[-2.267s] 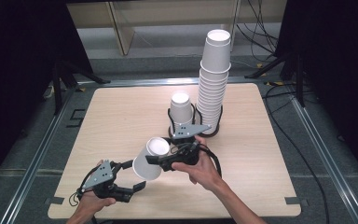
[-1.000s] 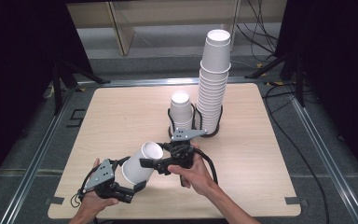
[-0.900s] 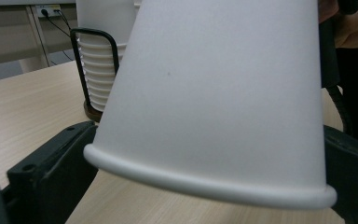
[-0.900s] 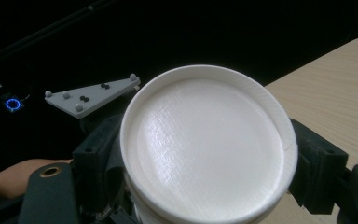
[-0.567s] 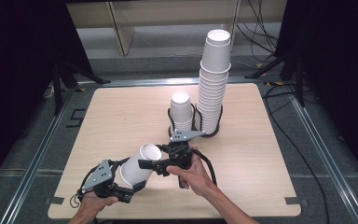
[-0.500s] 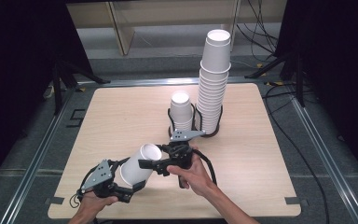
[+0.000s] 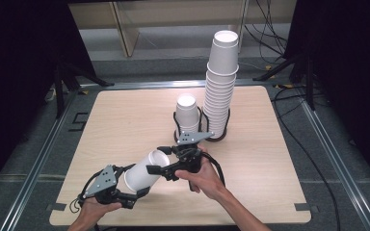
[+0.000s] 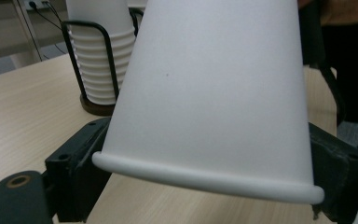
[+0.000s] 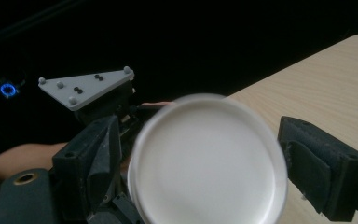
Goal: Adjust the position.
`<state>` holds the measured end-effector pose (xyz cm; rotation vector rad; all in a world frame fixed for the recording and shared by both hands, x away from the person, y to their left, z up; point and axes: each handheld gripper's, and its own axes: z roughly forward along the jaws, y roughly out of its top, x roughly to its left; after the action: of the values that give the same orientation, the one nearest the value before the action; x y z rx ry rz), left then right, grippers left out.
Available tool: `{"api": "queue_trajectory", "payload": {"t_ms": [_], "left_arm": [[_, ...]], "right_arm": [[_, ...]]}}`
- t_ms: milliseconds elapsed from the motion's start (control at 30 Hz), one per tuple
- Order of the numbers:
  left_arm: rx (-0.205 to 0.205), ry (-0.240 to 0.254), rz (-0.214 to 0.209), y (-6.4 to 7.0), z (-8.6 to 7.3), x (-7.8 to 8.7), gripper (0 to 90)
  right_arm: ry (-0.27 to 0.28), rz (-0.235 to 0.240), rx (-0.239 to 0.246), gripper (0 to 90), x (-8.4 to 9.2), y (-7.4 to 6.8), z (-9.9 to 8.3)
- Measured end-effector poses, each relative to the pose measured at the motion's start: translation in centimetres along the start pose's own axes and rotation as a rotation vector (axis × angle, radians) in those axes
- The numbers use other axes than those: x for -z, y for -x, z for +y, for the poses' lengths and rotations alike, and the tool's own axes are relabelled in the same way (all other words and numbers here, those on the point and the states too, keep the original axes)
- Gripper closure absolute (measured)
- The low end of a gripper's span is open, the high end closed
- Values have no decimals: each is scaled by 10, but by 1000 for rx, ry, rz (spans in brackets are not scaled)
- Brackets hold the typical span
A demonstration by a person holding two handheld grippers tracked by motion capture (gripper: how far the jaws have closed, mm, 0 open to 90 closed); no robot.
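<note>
A white paper cup [image 7: 142,175] lies tilted above the table's near edge, held between both grippers. My left gripper [image 7: 132,186] has just been closing, and its jaws now press on the cup's wide rim end [image 8: 205,93]. Both black pads [image 8: 77,163] touch the cup wall. My right gripper [image 7: 161,171] comes in from the right and holds the narrow base end. In the right gripper view the cup's flat base [image 9: 209,158] faces the camera between the jaws, with the left gripper's grey plate [image 9: 86,86] behind it.
A tall stack of white cups [image 7: 220,91] and a short stack [image 7: 187,113] stand in black wire holders [image 7: 177,130] at the middle of the wooden table [image 7: 125,115]. Metal rails frame the table. Cables lie on the floor at the back right.
The right gripper brought the cup down and left to the left gripper. The left gripper's jaws have closed onto the cup's rim end. Both hands now hold still.
</note>
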<state>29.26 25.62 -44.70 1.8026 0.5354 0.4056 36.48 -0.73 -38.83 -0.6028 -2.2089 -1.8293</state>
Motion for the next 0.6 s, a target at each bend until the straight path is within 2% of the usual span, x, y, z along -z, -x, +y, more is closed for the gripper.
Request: {"api": "queue_trajectory", "payload": {"t_ms": [33, 67, 133, 167, 300, 400, 467, 500, 533, 567, 600], "left_arm": [[-7, -18, 0, 1, -1, -1, 130], [-18, -47, 1, 2, 0, 0, 131], [-39, -64, -8, 4, -1, -4, 132], [-51, -98, -8, 5, -1, -4, 133], [-79, -141, -21, 8, -3, -7, 133], [-90, -165, -28, 10, -2, -7, 133], [-96, -173, -29, 10, -3, -7, 133], [-131, -199, -30, 7, -2, -6, 133], [-96, -173, -33, 10, -3, -8, 133], [-97, -178, -38, 10, -4, -8, 133], [-99, -181, -43, 10, -4, -8, 133]], "right_arm": [[-4, -28, 57, 156, 3, 0, 3], [-32, -24, 72, 155, 6, -3, 6], [-70, -48, 128, 156, 10, -5, 10], [-101, -61, 158, 156, 13, -7, 12], [-205, -98, 243, 158, 14, -11, 12], [-284, -113, 293, 163, 10, -14, 7], [-318, -117, 313, 166, 8, -15, 5], [-337, -114, 323, 167, 7, -15, 5], [-362, -116, 308, 167, 7, -17, 3], [-377, -117, 305, 167, 6, -18, 2], [-388, -111, 347, 167, 4, -17, 2]]}}
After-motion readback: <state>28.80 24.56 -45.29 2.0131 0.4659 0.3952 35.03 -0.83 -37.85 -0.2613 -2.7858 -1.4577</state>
